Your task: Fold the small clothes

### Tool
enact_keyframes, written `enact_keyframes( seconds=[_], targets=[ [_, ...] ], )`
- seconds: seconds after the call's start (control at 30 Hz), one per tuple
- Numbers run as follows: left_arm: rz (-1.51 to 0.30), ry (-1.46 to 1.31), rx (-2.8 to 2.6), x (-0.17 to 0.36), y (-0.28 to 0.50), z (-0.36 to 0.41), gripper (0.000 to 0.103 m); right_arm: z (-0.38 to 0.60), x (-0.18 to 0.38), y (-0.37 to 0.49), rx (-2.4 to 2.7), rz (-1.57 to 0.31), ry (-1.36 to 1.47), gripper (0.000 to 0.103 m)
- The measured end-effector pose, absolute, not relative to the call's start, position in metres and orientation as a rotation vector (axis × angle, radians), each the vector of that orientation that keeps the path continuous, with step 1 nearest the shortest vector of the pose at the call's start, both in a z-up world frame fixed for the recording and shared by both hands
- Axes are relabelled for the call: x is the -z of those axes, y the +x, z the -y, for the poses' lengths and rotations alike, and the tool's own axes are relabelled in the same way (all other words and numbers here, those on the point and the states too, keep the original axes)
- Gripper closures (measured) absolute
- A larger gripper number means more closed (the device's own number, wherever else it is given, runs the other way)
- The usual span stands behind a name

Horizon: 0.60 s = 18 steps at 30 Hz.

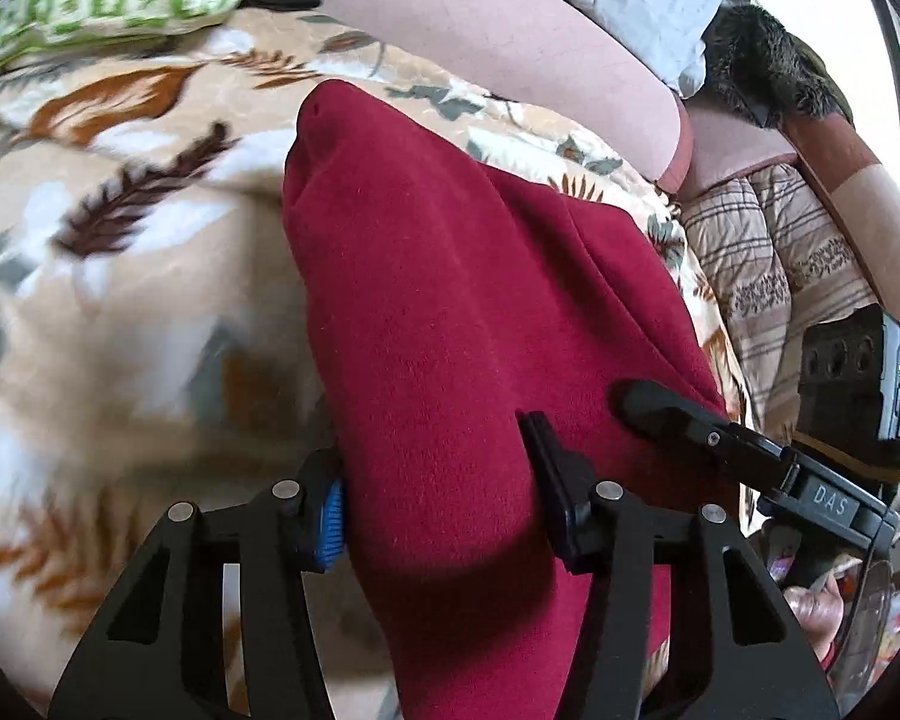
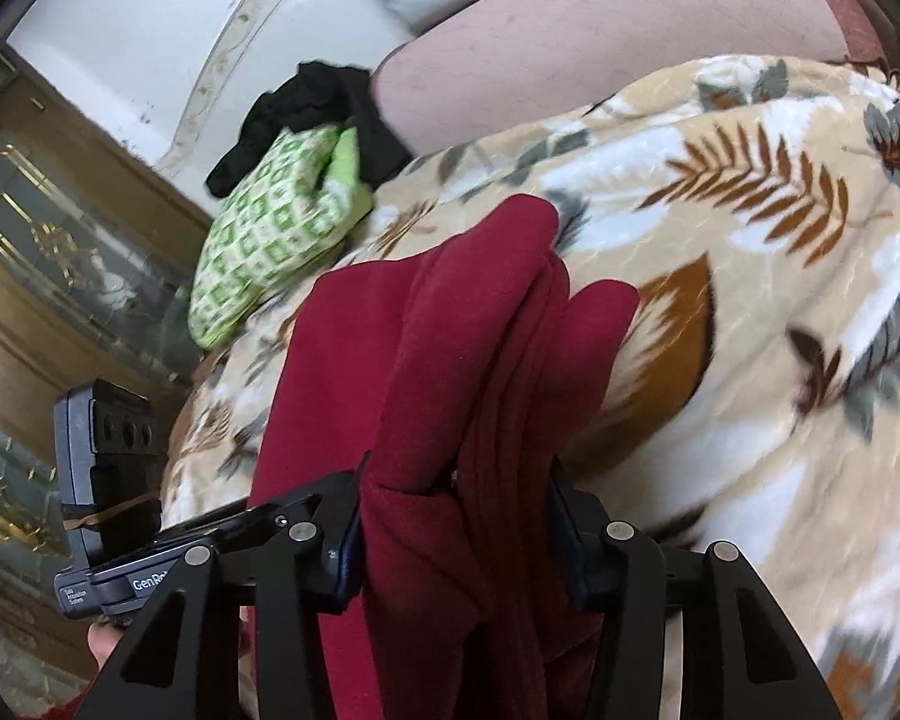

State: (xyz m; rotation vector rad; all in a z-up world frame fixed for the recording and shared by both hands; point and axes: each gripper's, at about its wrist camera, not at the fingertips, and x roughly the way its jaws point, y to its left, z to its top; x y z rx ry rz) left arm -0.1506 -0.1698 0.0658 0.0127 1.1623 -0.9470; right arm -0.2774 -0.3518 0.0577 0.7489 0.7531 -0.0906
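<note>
dark red fleece garment pinched between both grippers above a leaf-print bed blanket

the beige, leaf-patterned plush blanket [image 1: 120, 192] spreads beneath and ahead of both grippers. the soft dark red fleece garment [image 1: 450, 300] runs forward from the left gripper [image 1: 438, 498], whose jaws stand about half closed with the cloth pressed between them; the right gripper [image 2: 456, 516] is likewise clamped on a bunched stack of red folds. it looks light, limp and slightly grippy, so it should drape rather than slide, and a hem or corner seems the best place to hold, with all layers caught. a green-and-white patterned cloth [image 2: 270, 240] and a black garment [image 2: 306, 108] lie far ahead, left of the right gripper. the garment's shape, its lower part and the layer count are hidden; the blanket is motion-blurred.
</note>
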Motion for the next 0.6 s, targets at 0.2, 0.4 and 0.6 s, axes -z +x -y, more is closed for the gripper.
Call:
enact_keyframes(
  seconds=[0.2,0.4,0.6],
  targets=[
    [-1.224,0.053,0.889,-0.036,-0.171,0.127,0.047,0.304,-0.022,-0.296,0.066,-0.840,0.836,0.048],
    [-1.149,0.055,0.854,-0.056,-0.176,0.113,0.045,0.303,-0.035,-0.317,0.136,-0.843,0.819,0.046],
    [-1.058,0.089,0.797,-0.072,-0.175,0.112,0.045,0.273,-0.092,-0.300,0.117,-0.784,0.503,0.047]
  ],
)
